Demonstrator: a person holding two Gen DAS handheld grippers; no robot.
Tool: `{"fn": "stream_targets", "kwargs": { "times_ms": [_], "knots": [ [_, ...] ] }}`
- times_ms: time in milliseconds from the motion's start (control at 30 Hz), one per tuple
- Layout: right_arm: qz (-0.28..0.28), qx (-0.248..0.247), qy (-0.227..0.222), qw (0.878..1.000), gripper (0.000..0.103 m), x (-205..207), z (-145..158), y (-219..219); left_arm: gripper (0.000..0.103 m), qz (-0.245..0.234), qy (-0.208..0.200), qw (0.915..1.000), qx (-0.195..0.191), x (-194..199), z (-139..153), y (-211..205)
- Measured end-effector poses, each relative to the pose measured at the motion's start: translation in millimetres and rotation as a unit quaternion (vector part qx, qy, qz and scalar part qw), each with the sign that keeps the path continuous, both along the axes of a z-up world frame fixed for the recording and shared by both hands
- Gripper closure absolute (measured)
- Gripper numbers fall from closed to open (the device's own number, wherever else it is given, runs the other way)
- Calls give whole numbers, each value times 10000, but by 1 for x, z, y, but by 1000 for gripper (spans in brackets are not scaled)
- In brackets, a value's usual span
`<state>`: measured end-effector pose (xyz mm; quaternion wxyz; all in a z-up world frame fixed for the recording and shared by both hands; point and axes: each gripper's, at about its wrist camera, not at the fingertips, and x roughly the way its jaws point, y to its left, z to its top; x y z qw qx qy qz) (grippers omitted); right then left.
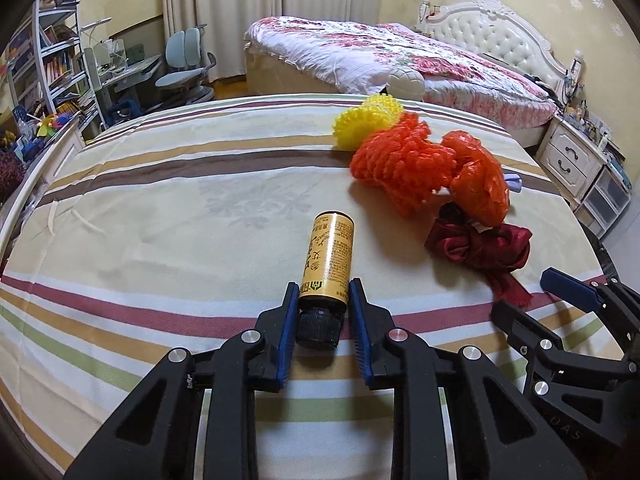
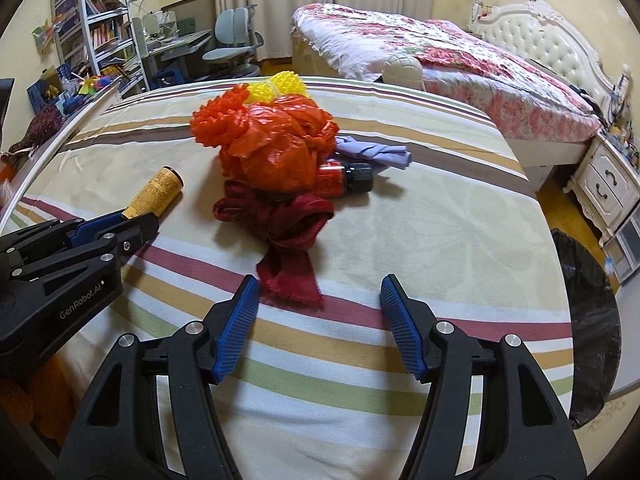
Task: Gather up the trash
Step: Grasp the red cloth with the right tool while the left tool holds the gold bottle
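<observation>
A small gold-labelled bottle (image 1: 330, 256) with a black cap lies on the striped tablecloth (image 1: 160, 220). My left gripper (image 1: 324, 300) is shut on the bottle just above the cap, both blue pads against its sides. To the right lies a trash pile: orange foam net (image 1: 400, 168), orange plastic bag (image 1: 480, 184), yellow foam net (image 1: 360, 120) and dark red cloth (image 1: 476, 248). My right gripper (image 2: 320, 284) stands open over the frayed near end of the red cloth (image 2: 288, 224), holding nothing. A red bottle (image 2: 344, 176) and a purple cloth (image 2: 372, 152) lie behind the pile.
A black trash bag (image 2: 588, 320) hangs off the table's right edge. Beyond the table are a bed (image 1: 400, 56), a desk chair (image 1: 188, 64) and bookshelves (image 1: 56, 52) at left. White drawers (image 2: 604, 184) stand at the right.
</observation>
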<state>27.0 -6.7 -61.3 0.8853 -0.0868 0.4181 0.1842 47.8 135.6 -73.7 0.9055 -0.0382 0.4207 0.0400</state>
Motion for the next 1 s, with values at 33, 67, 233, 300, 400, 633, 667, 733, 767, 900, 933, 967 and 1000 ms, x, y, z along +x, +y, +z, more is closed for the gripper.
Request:
{"fn": "stream_targets", "kwargs": {
  "times_ms": [33, 67, 233, 300, 400, 633, 667, 733, 767, 900, 933, 967, 1000],
  "knots": [
    [11, 3, 7, 10000, 41, 0, 0, 1, 77, 25, -2, 10000, -9, -2, 0, 3],
    [20, 3, 12, 10000, 41, 1, 0, 2, 77, 48, -1, 10000, -14, -3, 0, 5],
    [42, 22, 23, 10000, 41, 4, 0, 9, 77, 148, -3, 9999, -55, -7, 0, 16],
    [56, 40, 23, 10000, 41, 7, 0, 13, 77, 163, -5, 9998, -63, -8, 1, 17],
    [66, 53, 38, 10000, 41, 14, 0, 19, 77, 187, 0, 9998, -65, -8, 1, 19],
    [129, -37, -37, 9999, 69, 15, 1, 28, 77, 235, 3, 9997, -56, -7, 0, 22],
    [135, -36, -43, 9999, 71, 14, 1, 27, 77, 235, 2, 9997, -46, -7, 0, 22],
    [144, -31, -47, 9999, 74, 13, 1, 26, 77, 220, -4, 9998, -26, -7, 0, 21],
    [142, -28, -50, 9999, 78, 12, 1, 24, 77, 214, -6, 9998, -14, -7, 0, 21],
    [121, 35, -39, 9999, 81, 7, 1, 17, 77, 201, -30, 9998, 20, -9, 0, 21],
    [100, 51, -36, 9999, 81, 6, 2, 14, 77, 191, -42, 9998, 26, -10, 1, 20],
    [78, 65, -34, 9999, 81, 5, 2, 12, 77, 175, -60, 9998, 40, -11, 1, 19],
    [62, 75, -32, 9999, 82, 4, 2, 9, 77, 168, -72, 9998, 54, -11, 2, 19]
  ]
}}
